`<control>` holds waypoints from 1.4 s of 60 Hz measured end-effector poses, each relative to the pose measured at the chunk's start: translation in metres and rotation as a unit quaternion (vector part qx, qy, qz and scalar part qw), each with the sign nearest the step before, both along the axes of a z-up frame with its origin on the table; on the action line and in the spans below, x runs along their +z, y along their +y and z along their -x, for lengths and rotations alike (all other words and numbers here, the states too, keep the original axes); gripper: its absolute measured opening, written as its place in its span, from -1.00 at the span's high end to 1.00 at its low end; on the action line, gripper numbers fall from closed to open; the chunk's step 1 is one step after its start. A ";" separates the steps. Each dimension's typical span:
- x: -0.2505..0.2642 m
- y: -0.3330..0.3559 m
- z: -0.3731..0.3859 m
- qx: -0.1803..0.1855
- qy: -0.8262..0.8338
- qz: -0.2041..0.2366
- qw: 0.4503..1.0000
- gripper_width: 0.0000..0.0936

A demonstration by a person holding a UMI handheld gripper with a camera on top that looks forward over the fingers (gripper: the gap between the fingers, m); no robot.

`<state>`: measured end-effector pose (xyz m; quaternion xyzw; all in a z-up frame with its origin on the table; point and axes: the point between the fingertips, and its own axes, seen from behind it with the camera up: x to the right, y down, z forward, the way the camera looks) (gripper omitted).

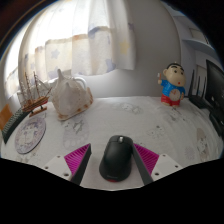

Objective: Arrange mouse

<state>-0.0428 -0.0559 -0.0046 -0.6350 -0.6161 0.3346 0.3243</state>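
The black mouse (117,158) sits nearest the camera, between the two fingers (82,160) of the gripper (116,166), whose magenta pads flank it on either side. The pads lie close against its sides, but whether both actually press on it cannot be told. The mouse's long axis runs straight away from the camera, in line with the fingers, with its wheel end pointing toward the far edge of the desk (130,118) and its rounded back toward the camera. It rests on the pale, lightly patterned desk surface at the near edge.

From left to right across the desk: a model sailing ship (32,90) stands near the far left corner, with a round disc-shaped object (29,135) lying in front of it. Just to the right of the ship sits a whitish cat-shaped figure (70,97). Well apart from these, toward the far right corner, stands a cartoon boy figurine (172,84) in a blue top and red shorts. Pale curtains (75,40) hang behind the desk.
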 end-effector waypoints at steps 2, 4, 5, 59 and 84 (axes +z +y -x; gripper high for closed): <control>0.000 -0.002 0.004 0.002 -0.001 0.002 1.000 -0.83; -0.001 -0.004 0.007 0.004 -0.001 0.002 1.000 -0.83; -0.001 -0.005 0.009 0.005 -0.002 0.002 1.000 -0.82; 0.140 -0.229 0.052 0.092 0.071 0.031 0.993 0.09; 0.001 -0.335 0.046 0.105 -0.033 -0.004 0.994 -0.29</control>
